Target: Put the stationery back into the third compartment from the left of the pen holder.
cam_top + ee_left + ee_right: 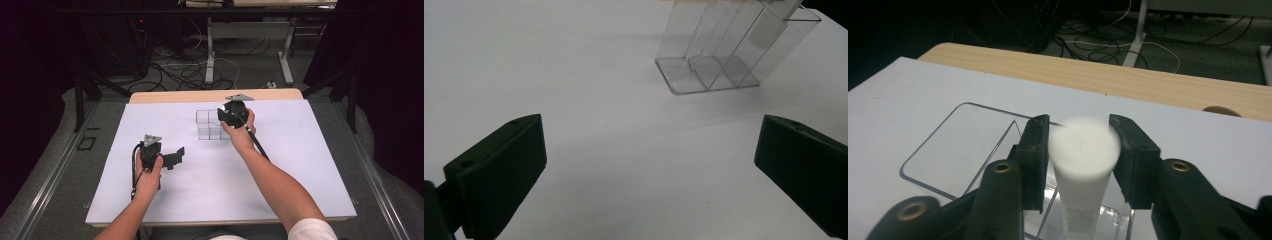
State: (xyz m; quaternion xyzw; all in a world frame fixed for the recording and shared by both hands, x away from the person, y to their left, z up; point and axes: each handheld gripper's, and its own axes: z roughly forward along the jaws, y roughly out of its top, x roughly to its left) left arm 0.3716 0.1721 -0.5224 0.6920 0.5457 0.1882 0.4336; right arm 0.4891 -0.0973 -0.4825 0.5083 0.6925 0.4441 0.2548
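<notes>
Tube — white, capped, standing upright in a compartment of the clear rack, at the far middle of the table.

**Step in hand: seating the tube in the rack**
- Rack: light, with nothing bracing it. Keep any side load off its walls, or it will likely slide on the sheet.
- Right gripper: the jaws flank the tube cap at a narrow setting. The cap is blurred, so it cannot be told whether the pads press on it.
- Confirm that the tube base rests on the compartment floor before letting go. Then spread the jaws evenly and lift straight up, clear of the cap — a slanted exit could tip the tube.
- Left gripper: jaws wide, nothing between them, low over the sheet and aimed toward the rack. It is well apart from the rack; from there it could brace a wall if needed.

**Surface and room**
- Floor: grey, with loose cables and the legs of a desk beyond the table.
- Table: pale wood, visible along the far edge.
- Sheet: white, smooth, covering nearly all of the tabletop.
</notes>
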